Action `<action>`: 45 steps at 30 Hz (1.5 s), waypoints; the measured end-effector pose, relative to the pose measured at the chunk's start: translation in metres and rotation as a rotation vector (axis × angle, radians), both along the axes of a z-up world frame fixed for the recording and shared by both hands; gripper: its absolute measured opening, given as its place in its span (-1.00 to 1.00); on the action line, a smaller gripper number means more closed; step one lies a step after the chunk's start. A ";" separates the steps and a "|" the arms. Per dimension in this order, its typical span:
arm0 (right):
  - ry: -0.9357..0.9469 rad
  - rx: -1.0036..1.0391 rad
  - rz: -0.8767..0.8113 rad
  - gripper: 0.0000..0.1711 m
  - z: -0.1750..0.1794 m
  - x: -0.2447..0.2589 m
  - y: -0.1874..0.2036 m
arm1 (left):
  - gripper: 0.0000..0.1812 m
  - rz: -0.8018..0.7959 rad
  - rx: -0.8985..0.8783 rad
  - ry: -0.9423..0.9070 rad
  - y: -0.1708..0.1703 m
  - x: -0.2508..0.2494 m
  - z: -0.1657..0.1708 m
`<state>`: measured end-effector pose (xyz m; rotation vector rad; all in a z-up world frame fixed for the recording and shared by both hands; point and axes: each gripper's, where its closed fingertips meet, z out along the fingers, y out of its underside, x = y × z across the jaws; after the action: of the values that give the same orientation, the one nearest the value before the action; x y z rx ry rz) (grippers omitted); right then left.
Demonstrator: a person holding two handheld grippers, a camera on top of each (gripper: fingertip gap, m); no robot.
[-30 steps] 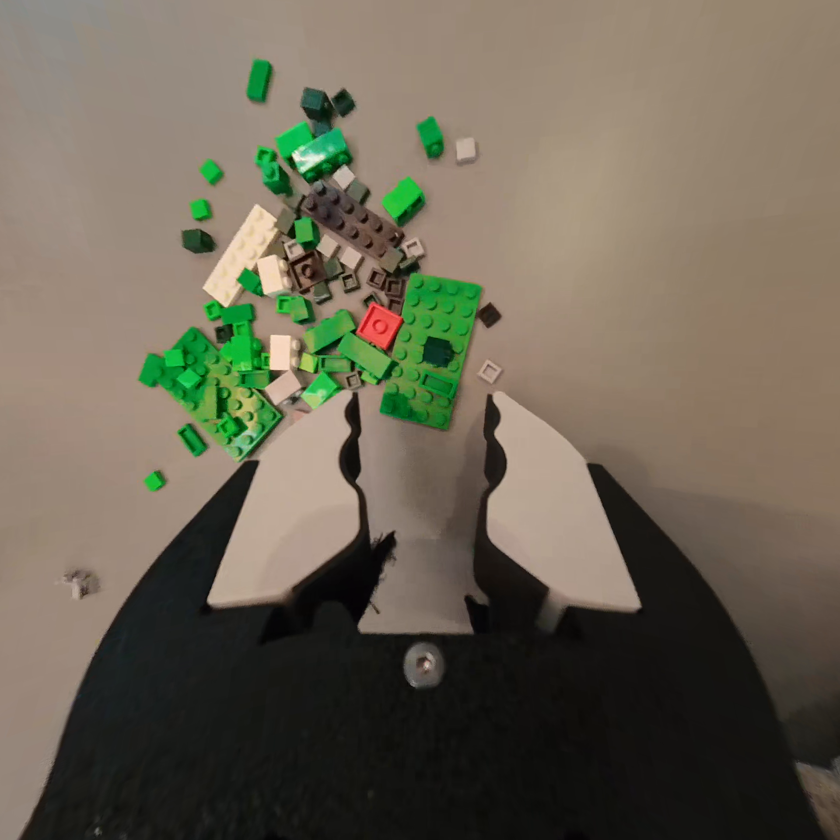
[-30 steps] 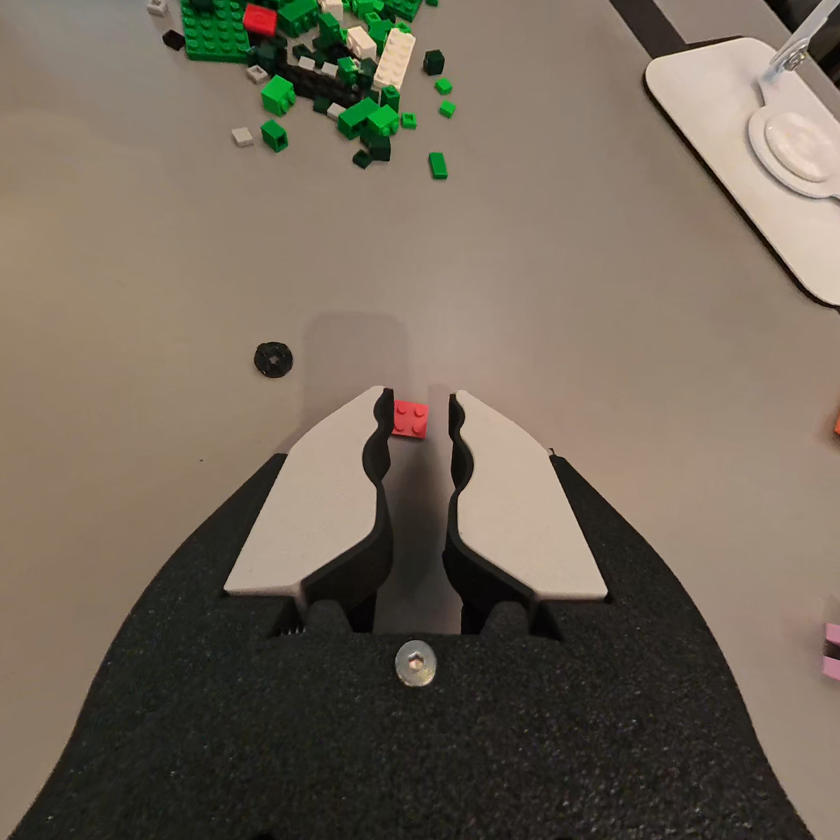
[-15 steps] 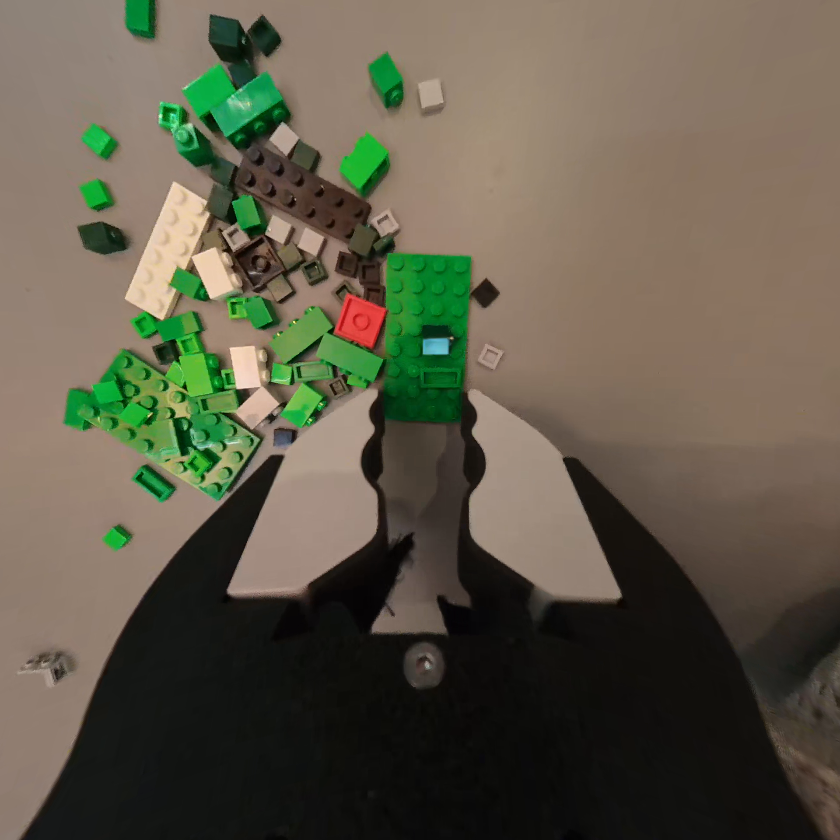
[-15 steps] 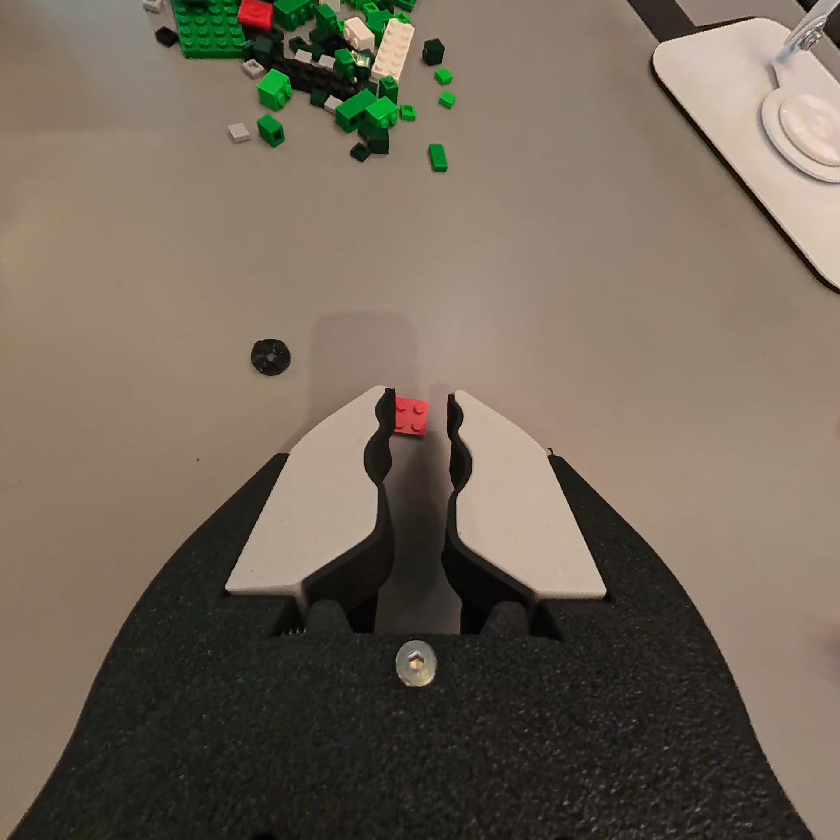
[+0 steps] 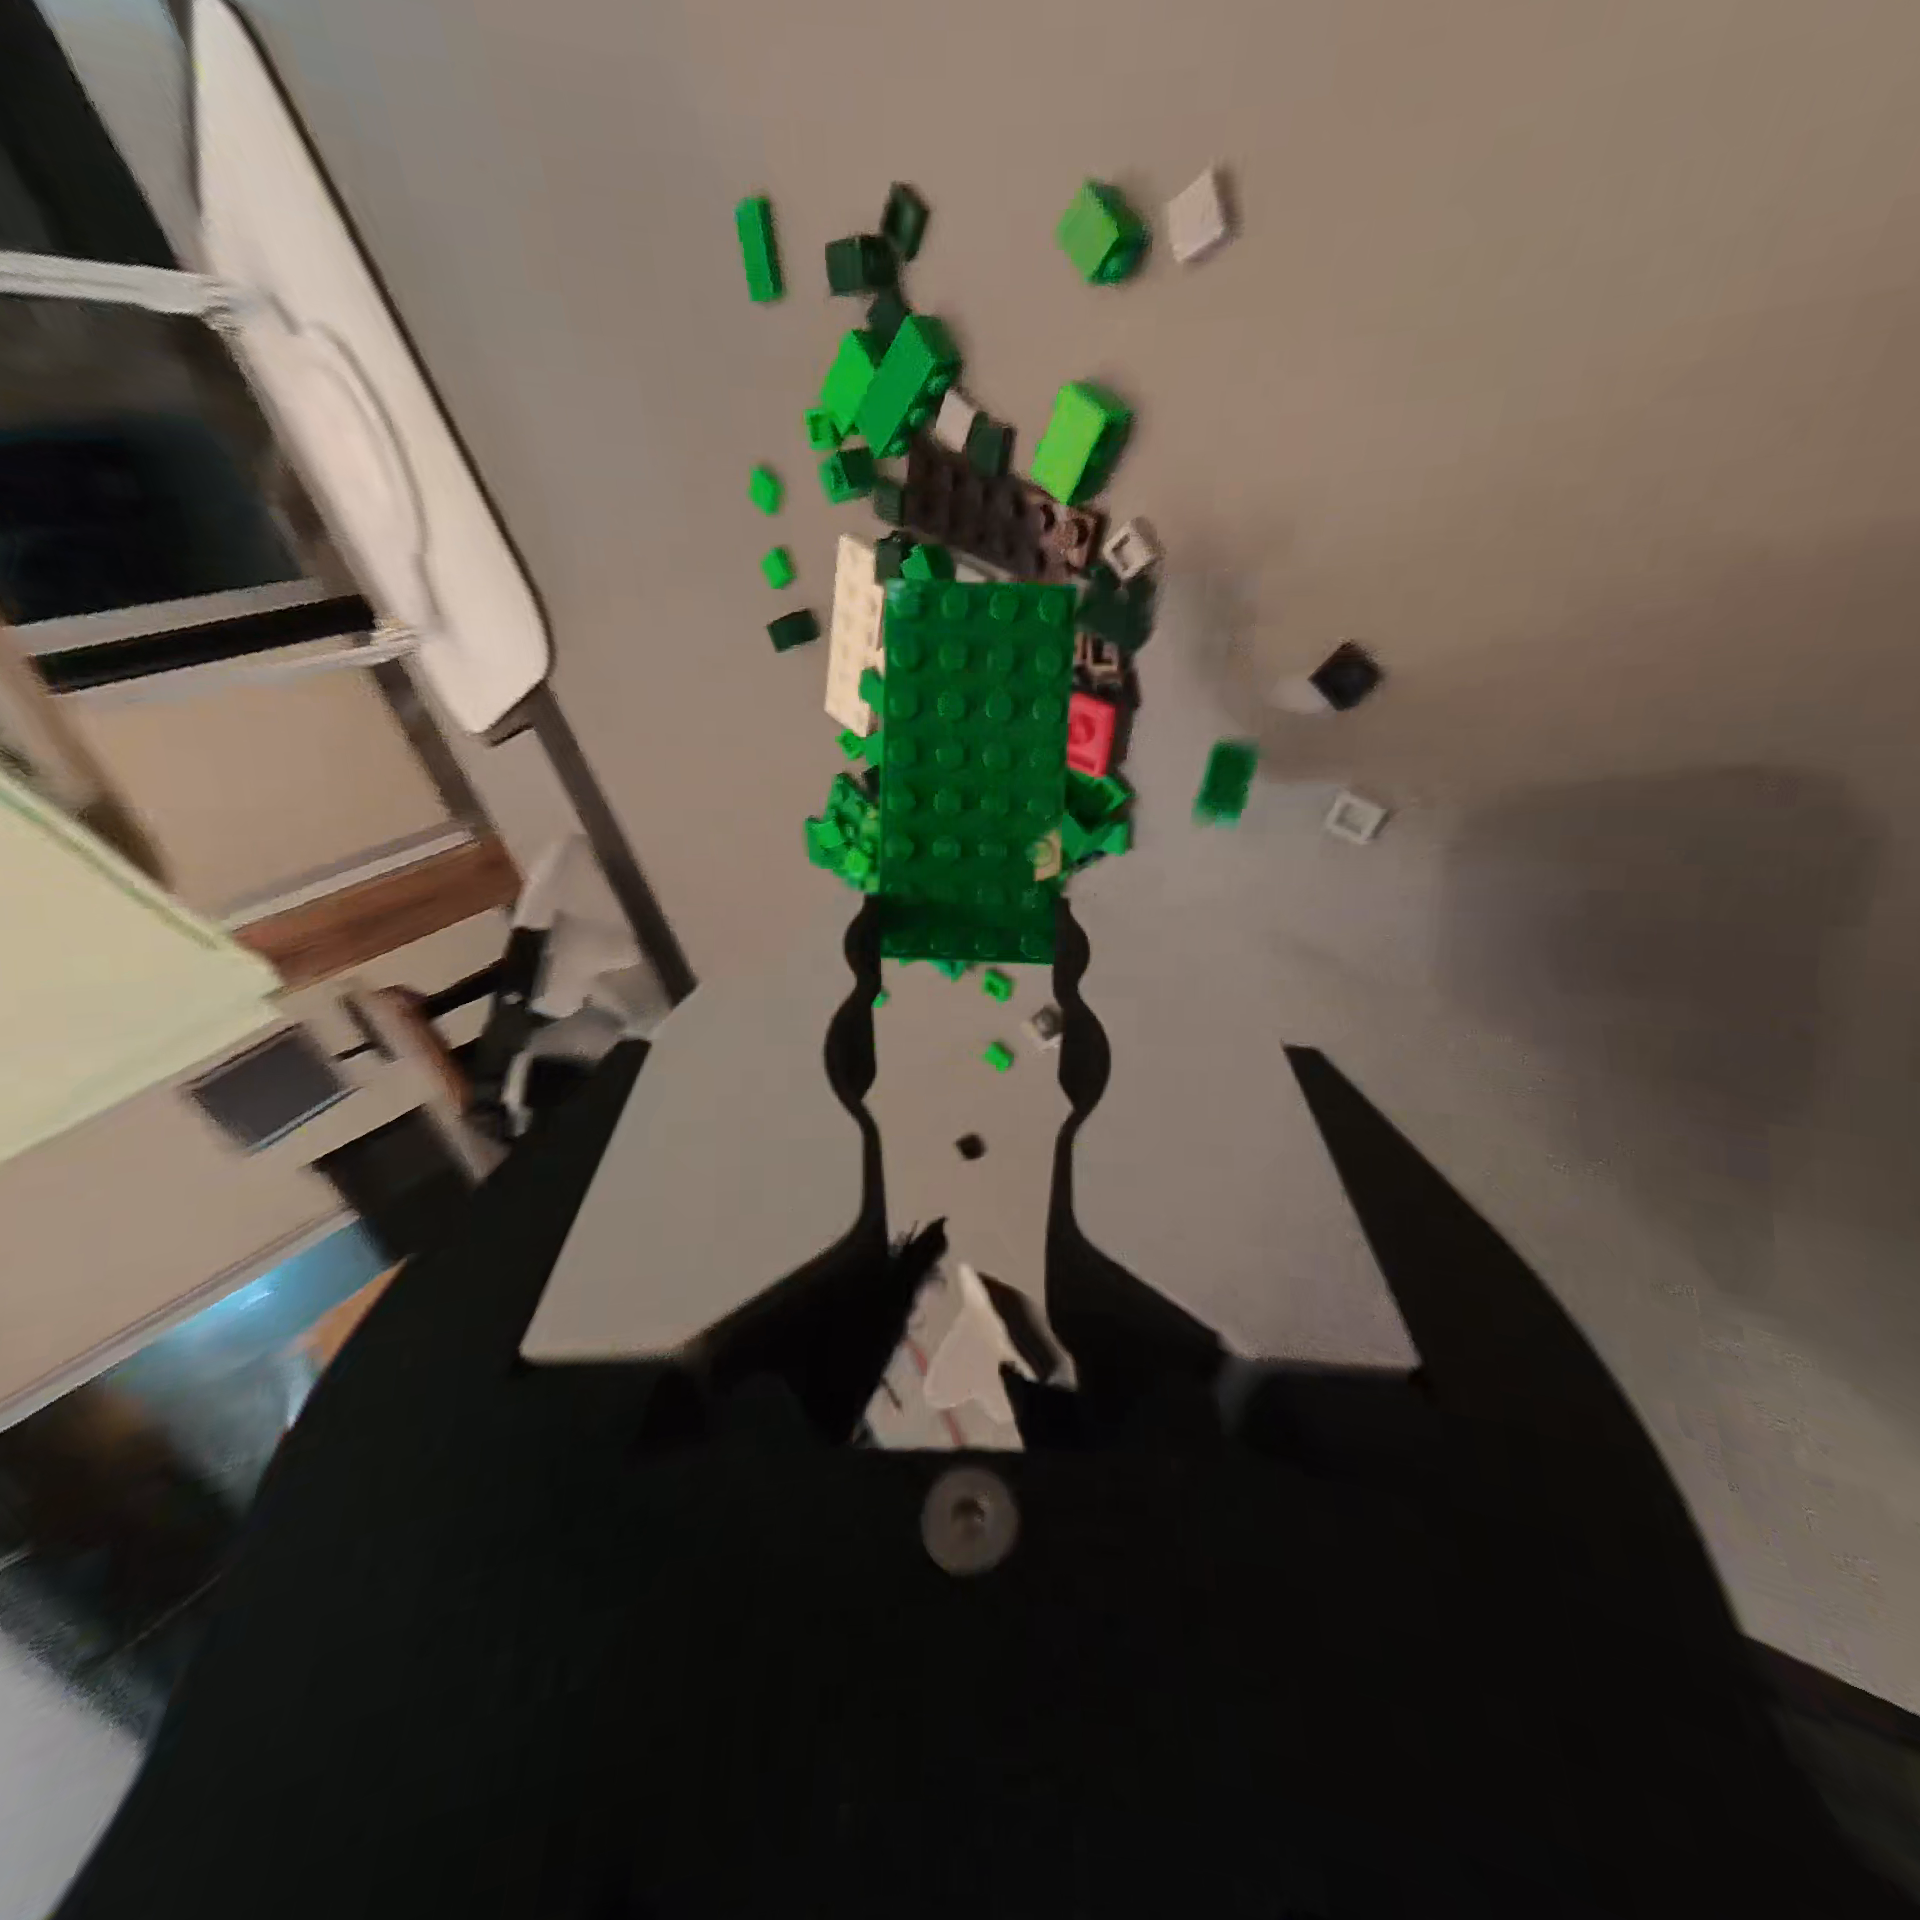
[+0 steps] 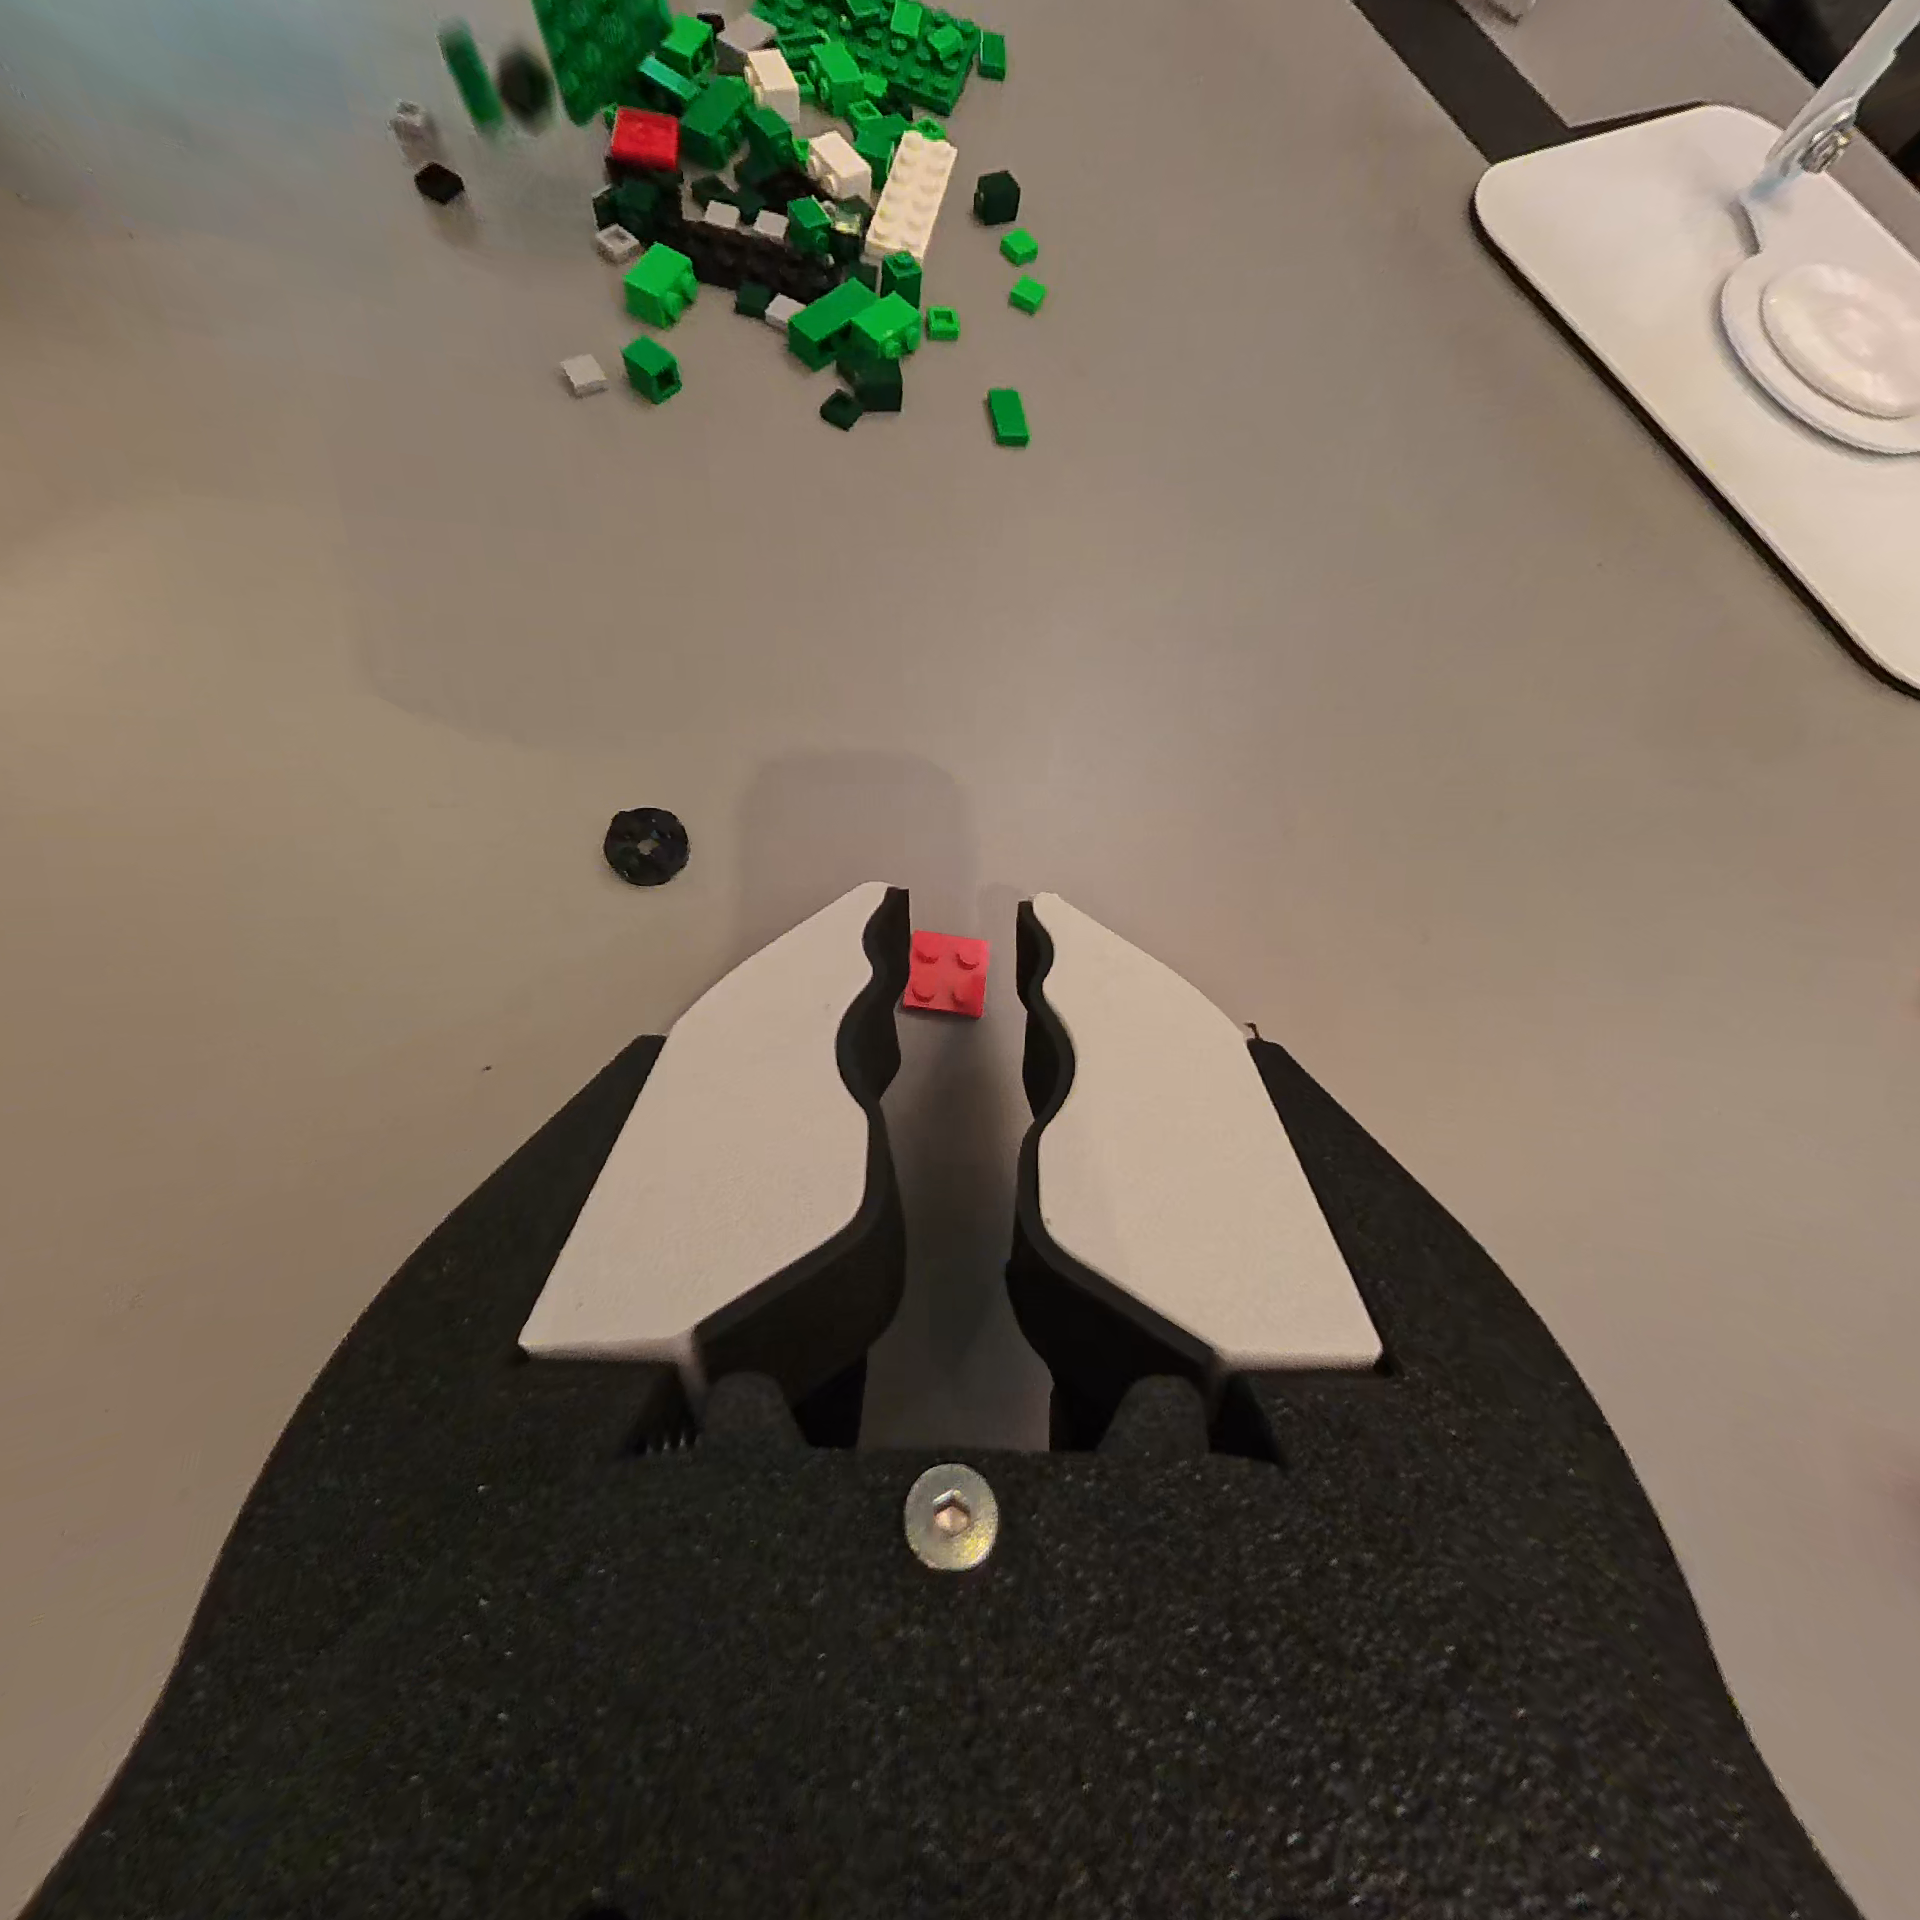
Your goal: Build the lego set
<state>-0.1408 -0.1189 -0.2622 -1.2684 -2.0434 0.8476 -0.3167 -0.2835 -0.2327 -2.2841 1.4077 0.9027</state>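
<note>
Fingers (image 5: 717,1164) of our left gripper (image 5: 971,930) pinch the green baseplate (image 5: 977,748) by its end, lifted clear of the pile (image 6: 790,197) w/ studs up, while our right gripper (image 6: 961,914) sits narrowly open round the red 2x2 plate (image 6: 945,971), prob. next piece.

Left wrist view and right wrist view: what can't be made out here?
- Left wrist view: motion blur smears the brick pile; the green plate held in the left tongs hides the bricks beneath it.
- Right wrist view: the frame's top edge cuts off the pile; whether the right tongs touch the red plate is unclear.
</note>
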 end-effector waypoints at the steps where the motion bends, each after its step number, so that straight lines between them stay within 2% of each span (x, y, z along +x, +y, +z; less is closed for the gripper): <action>1: 0.000 0.000 0.001 -0.78 0.000 0.000 0.000 | -0.65 -0.011 0.024 0.041 0.001 0.000 0.000; 5: 0.000 0.008 0.009 -0.79 -0.001 0.000 -0.002 | -0.65 0.028 0.112 0.071 0.000 -0.004 -0.005; 7: 0.018 0.018 0.021 -0.79 0.002 0.000 -0.002 | -0.65 0.089 0.169 0.008 0.000 -0.002 -0.002; 10: 0.026 0.009 0.102 -0.80 0.006 0.008 -0.010 | -0.66 0.166 0.234 -0.238 0.006 0.028 0.005; 13: 0.016 -0.004 0.227 -0.80 0.006 0.014 -0.029 | -0.66 0.167 0.223 -0.509 0.013 0.080 0.004; 16: -0.019 0.008 0.252 -0.80 -0.001 0.014 -0.042 | -0.65 0.157 0.153 -0.629 0.011 0.119 -0.006; 24: -0.119 -0.026 0.237 -0.72 -0.016 0.006 -0.062 | -0.65 0.161 0.081 -0.744 0.008 0.155 -0.021; 32: -0.176 0.026 0.247 -0.82 -0.022 0.004 -0.065 | -0.66 0.176 0.045 -0.797 0.016 0.164 -0.028; 35: -0.118 0.078 0.277 -0.82 -0.013 0.007 -0.059 | -0.65 0.210 0.021 -0.795 0.022 0.163 -0.030; 38: 0.023 0.005 0.400 -0.82 0.019 0.016 -0.078 | -0.65 0.239 -0.005 -0.813 0.028 0.166 -0.032; 40: 0.073 0.031 0.448 -0.82 0.031 0.019 -0.089 | -0.65 0.248 -0.028 -0.828 0.032 0.170 -0.033; 45: 0.015 0.209 0.506 -0.82 0.019 0.030 -0.094 | -0.66 0.225 -0.062 -0.810 0.039 0.176 -0.037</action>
<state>-0.1112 -0.2132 -0.2434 -0.6349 -2.4090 0.8240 -0.1403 -0.2444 -0.2693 -2.4439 0.8333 -0.0637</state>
